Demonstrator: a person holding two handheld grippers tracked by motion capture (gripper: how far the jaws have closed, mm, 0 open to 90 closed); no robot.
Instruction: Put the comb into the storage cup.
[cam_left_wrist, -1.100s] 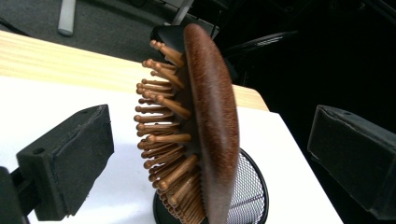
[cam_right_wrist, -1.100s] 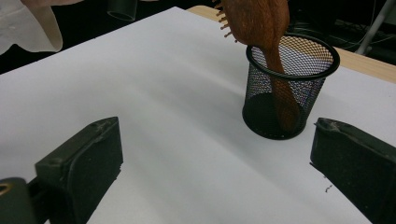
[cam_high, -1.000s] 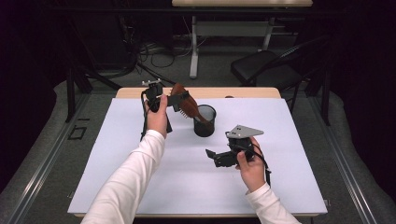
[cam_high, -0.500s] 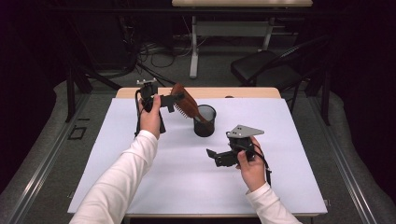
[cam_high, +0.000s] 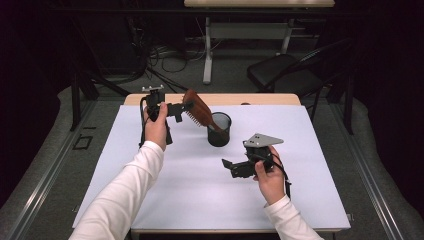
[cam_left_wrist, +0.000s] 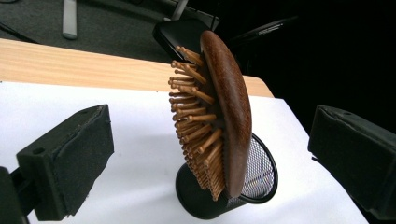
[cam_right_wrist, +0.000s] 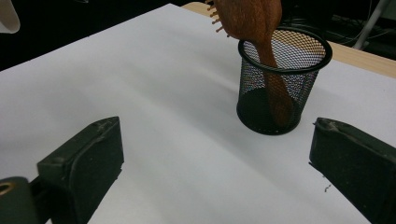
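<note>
Black padded jaws of the left gripper (cam_left_wrist: 205, 154) stand wide apart, and the wooden hairbrush (cam_left_wrist: 219, 116) sits between them without touching either pad. From above, the same gripper (cam_high: 181, 108) is raised just left of the cup, its tips next to the brush head (cam_high: 197, 109), though at that distance I cannot tell whether they graze the wood. The brush stands handle-down in the black mesh cup (cam_high: 219, 129), its head leaning out over the rim toward the left gripper, bristles facing down and left. In the right gripper view the handle (cam_right_wrist: 275, 88) shows through the mesh, reaching the bottom of the cup (cam_right_wrist: 282, 84).

Jaws of the right gripper (cam_right_wrist: 215, 172) are also spread open with nothing between them; the cup stands ahead of them on the white table cover (cam_right_wrist: 140, 79). From above, this gripper (cam_high: 231, 167) is held near the cup, in front of it and to its right, clear of it.
</note>
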